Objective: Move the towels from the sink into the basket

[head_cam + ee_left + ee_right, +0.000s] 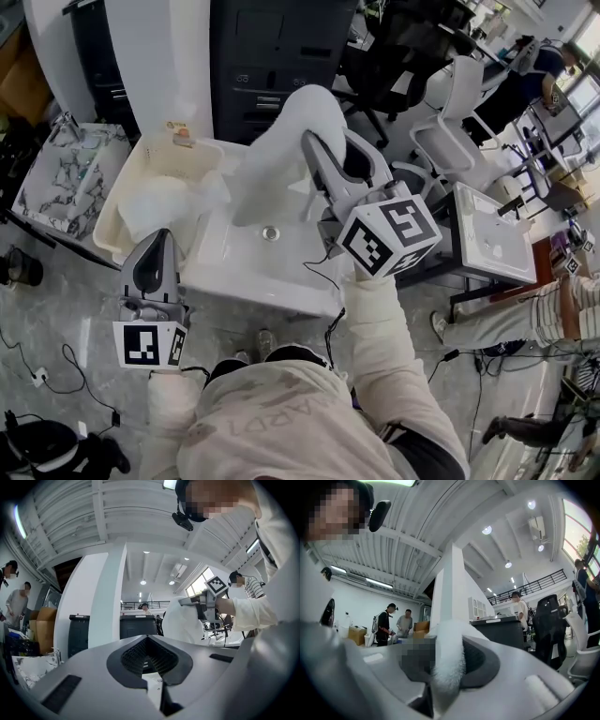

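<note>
A crumpled towel (pixel 167 204) lay in the basket (pixel 111 225). The right gripper (pixel 311 145) had its jaws pinched on a second towel (pixel 277 155) above the sink (pixel 234 264); the left gripper (pixel 159 246) had its jaws together, empty.

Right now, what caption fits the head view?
Right gripper holds a white towel above the sink, basket waiting beside it.

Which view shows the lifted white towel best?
Head view: nearly the whole towel hangs from the right tongs above the sink. Left gripper view shows it small, distant; right gripper view only a pinched strip.
</note>
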